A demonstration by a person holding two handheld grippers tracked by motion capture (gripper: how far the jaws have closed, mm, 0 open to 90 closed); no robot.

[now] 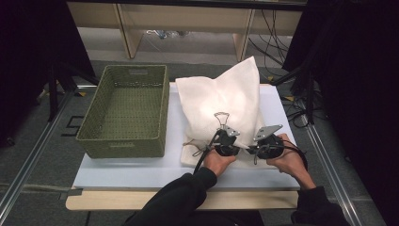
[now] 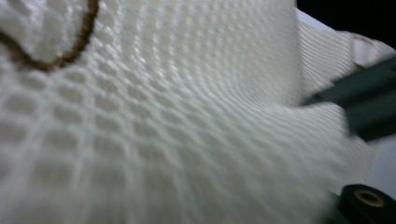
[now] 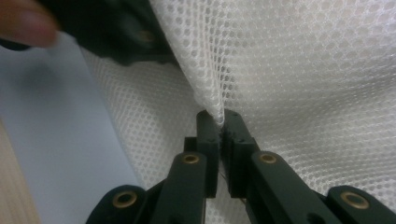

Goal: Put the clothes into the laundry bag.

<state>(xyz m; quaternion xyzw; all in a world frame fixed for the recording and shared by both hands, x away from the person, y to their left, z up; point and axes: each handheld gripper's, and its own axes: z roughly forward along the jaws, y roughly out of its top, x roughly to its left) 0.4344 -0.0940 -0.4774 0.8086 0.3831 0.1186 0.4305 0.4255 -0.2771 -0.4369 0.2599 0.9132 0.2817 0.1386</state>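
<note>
A white mesh bag (image 1: 226, 96) lies on the white board (image 1: 141, 169), its far corner standing up. A brown drawstring (image 1: 195, 145) trails from its near left edge. Both grippers sit side by side at the bag's near edge, each in a hand. My right gripper (image 3: 219, 122) is shut on a raised fold of the mesh (image 3: 289, 60); it is also in the high view (image 1: 268, 143). My left gripper (image 1: 227, 141) is pushed into the bag. In the left gripper view the mesh (image 2: 163, 121) covers its jaws, with the drawstring (image 2: 56, 60) at the top left.
A green woven basket (image 1: 124, 110) stands on the left of the board, close to the bag. Cables trail from both grippers toward the person. Beyond the table are wooden shelf legs (image 1: 127, 33) and loose floor cables (image 1: 301, 108). Dark curtains flank both sides.
</note>
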